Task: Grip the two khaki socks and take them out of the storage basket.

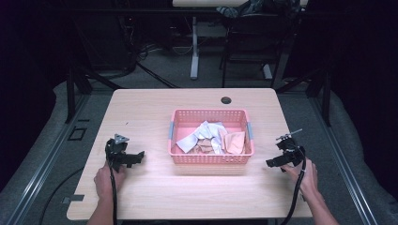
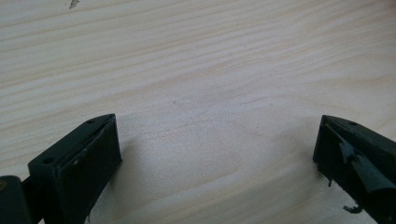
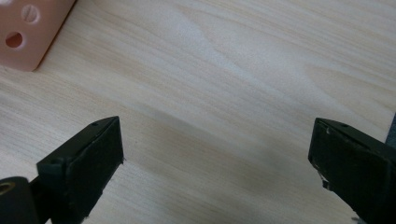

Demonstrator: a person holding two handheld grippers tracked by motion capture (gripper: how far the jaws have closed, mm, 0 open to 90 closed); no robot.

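The high view shows the whole pale wooden surface (image 1: 155,197) with a pink perforated plastic basket (image 1: 210,158) standing at its middle, slightly toward the right edge, holding crumpled white and peach-coloured cloths (image 1: 213,137). A small round dark cable hole (image 1: 226,100) sits near the far edge. The left tongs (image 1: 133,158) rest near the left edge, held by the left hand (image 1: 106,180), with a grey three-cornered plate (image 1: 121,138) on top; the right tongs (image 1: 276,162) sit near the right edge, held by the right hand (image 1: 305,177), each well apart from the basket. The left gripper view shows what the high view cannot resolve: the left tongs (image 2: 217,154) spread wide apart over bare wood grain, gripping nothing, with torn black padding on the right-hand jaw. The right gripper view shows the right tongs (image 3: 217,156) likewise spread wide and gripping nothing, with one corner of the pink basket (image 3: 32,32) at the upper left. No legible writing appears in any view.
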